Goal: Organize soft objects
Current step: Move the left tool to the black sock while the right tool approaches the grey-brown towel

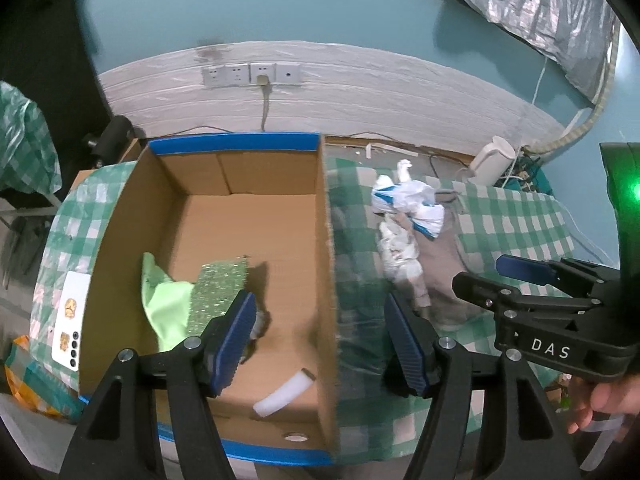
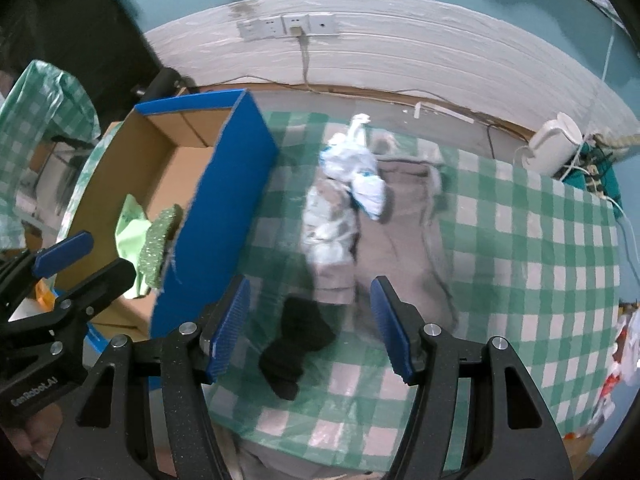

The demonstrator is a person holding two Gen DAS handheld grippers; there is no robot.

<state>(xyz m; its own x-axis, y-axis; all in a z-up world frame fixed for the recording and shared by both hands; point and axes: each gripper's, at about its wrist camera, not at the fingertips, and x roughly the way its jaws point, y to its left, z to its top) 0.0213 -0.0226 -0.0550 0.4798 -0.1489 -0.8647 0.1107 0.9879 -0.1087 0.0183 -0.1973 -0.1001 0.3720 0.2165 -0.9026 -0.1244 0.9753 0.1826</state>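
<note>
Our right gripper (image 2: 310, 326) is hanging over the checked tablecloth (image 2: 540, 240) with its blue pads standing wide apart, and nothing is being squeezed between them. We are looking straight down past those pads at a black sock (image 2: 298, 346), which is lying on the cloth just below and a little toward the left pad. Its long side is running from up-right to down-left in the right wrist view, so it is slanting across the gap and not lining up with it. We think the pads are going to need a small turn to pinch the sock across its thin side. Our left gripper (image 1: 320, 344) is also open wide and holding nothing, and it is hovering over the right wall of the cardboard box (image 1: 326, 240). Inside the box a light green cloth (image 1: 168, 304) and a sparkly green sponge (image 1: 218, 292) are already lying. Farther back on the cloth a grey garment (image 2: 404, 248) and a crumpled white and blue plastic bag (image 2: 360, 172) are waiting. The sock is much nearer our right gripper, so we are judging that hand to be the one to go down.
</note>
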